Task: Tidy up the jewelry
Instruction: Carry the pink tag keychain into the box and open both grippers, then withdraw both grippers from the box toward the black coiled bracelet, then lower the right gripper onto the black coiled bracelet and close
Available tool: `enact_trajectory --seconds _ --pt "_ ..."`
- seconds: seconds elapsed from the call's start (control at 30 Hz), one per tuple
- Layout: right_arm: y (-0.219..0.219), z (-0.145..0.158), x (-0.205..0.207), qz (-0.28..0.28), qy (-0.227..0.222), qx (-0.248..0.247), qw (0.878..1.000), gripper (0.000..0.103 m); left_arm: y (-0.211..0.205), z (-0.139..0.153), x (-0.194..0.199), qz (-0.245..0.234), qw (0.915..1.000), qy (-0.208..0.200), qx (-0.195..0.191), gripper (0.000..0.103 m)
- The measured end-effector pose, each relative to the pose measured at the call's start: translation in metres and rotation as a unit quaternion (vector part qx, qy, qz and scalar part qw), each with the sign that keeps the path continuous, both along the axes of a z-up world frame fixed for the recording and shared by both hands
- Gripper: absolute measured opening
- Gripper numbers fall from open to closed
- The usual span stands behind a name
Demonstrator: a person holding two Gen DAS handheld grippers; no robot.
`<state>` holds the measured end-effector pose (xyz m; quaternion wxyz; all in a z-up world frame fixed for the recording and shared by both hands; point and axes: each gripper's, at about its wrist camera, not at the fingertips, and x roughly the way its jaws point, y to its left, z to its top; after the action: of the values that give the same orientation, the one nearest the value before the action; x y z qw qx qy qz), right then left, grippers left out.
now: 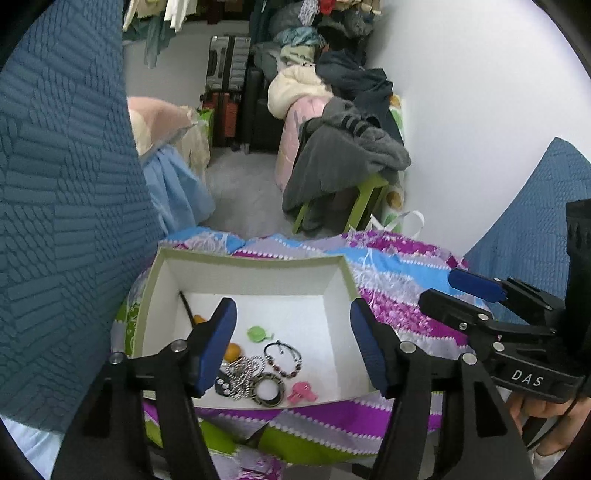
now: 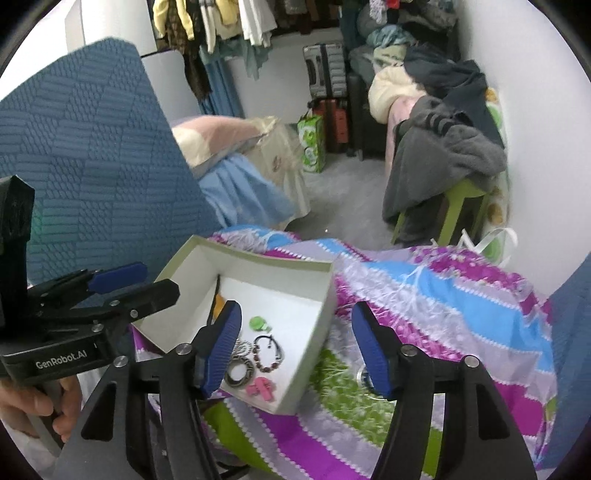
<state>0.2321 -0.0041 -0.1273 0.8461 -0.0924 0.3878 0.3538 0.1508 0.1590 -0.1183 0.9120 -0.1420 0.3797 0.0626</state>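
A grey garment [image 1: 347, 155] drapes over a green stool [image 1: 364, 199]. Suitcases [image 1: 227, 74] stand by the far wall, clothes [image 2: 221, 22] hanging above.

Left wrist view: camera sits behind left tongs [image 1: 293, 343], faces forward and down along fingers; box [image 1: 255, 263] close, centred between them. Right tongs [image 1: 461, 291] enter at right edge.

Right wrist view: camera behind right tongs [image 2: 295, 347], same downward tilt, set further right; box [image 2: 258, 260] close, left of centre. Left tongs [image 2: 133, 284] enter at left edge.

Shared: box, patterned bedspread [image 1: 406, 280], clothes-piled green stool [image 1: 369, 192], suitcases [image 1: 225, 62] at far wall.
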Motion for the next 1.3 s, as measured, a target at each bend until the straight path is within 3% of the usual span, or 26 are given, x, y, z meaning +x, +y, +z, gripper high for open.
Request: enact_trajectory --seconds 0.1,0.23,0.4,0.6,0.67,0.73,0.8,0.87,1.0,1.3 --pt "-0.016 0.003 0.004 -0.009 -0.013 -0.004 1.0 0.061 -0.011 0.002 0.004 -0.001 1.0 -0.003 0.0 0.074" --pt "-0.037 -0.003 0.011 -0.022 -0.023 -0.008 0.999 0.061 -0.025 -0.002 0.005 -0.004 0.9998 -0.012 -0.017 0.077" --pt "-0.067 -0.032 0.02 -0.047 -0.006 -0.001 0.999 0.06 -0.045 -0.018 0.01 -0.019 0.9996 -0.007 -0.021 0.079" --pt "-0.08 -0.083 0.038 -0.055 0.032 -0.018 0.998 0.046 -0.062 -0.04 0.015 -0.027 0.9992 0.009 -0.028 0.078" --pt "-0.081 -0.1 0.042 -0.049 0.043 -0.024 0.998 0.036 -0.066 -0.046 0.016 -0.03 0.999 0.017 -0.029 0.078" --pt "-0.081 -0.118 0.046 -0.042 0.052 -0.032 0.997 0.033 -0.071 -0.052 0.018 -0.033 0.9987 0.02 -0.033 0.076" --pt "-0.08 -0.135 0.052 -0.035 0.062 -0.038 0.997 0.03 -0.077 -0.059 0.02 -0.039 0.9979 0.03 -0.041 0.066" --pt "-0.078 -0.15 0.056 -0.028 0.066 -0.048 0.996 0.021 -0.082 -0.064 0.021 -0.045 0.9973 0.039 -0.044 0.058" --pt "-0.076 -0.17 0.065 -0.013 0.078 -0.051 0.996 0.02 -0.091 -0.073 0.023 -0.052 0.9964 0.05 -0.045 0.046" --pt "-0.068 -0.189 0.075 0.001 0.085 -0.073 0.994 0.019 -0.104 -0.078 0.025 -0.068 0.9951 0.056 -0.045 0.044"
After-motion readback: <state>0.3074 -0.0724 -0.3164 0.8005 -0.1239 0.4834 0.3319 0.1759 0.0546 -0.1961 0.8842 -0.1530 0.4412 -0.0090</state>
